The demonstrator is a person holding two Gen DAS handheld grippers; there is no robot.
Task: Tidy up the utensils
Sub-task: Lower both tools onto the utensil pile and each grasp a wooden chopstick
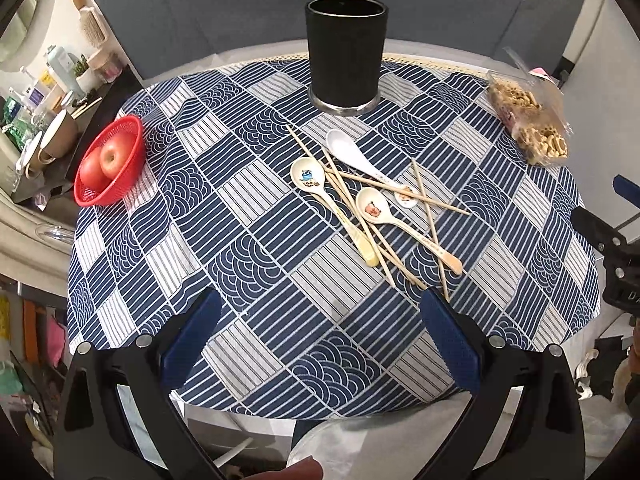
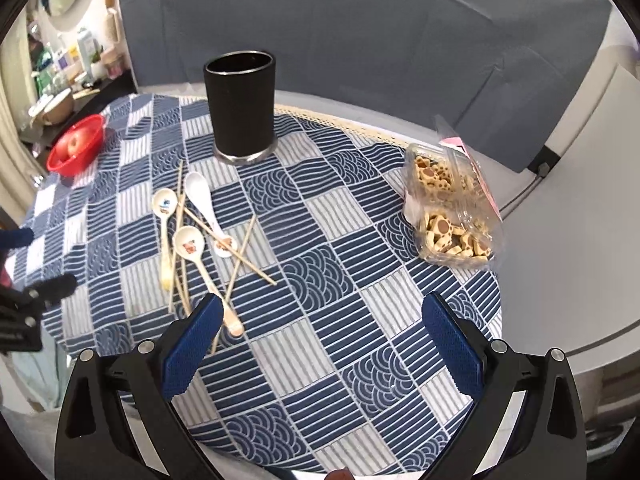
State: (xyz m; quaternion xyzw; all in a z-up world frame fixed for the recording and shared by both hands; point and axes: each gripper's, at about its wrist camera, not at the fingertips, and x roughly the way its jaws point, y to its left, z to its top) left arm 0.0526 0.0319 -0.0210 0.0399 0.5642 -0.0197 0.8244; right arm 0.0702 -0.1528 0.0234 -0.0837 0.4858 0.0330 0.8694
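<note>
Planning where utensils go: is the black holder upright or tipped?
Upright: the black holder stands on its metal base, open mouth facing up.

1. Ahead of the left gripper (image 1: 320, 332), whose blue fingers stand wide apart, bare tablecloth (image 1: 256, 216) runs up to the spoons and chopsticks (image 1: 360, 204).
2. Beyond that pile the upright black holder (image 1: 346, 52) blocks the way straight ahead.
3. Far to its left sits the red basket (image 1: 110, 162).
4. The right gripper (image 2: 320, 332) has bare cloth ahead; the cookie bag (image 2: 448, 212) stands ahead to its right.
</note>
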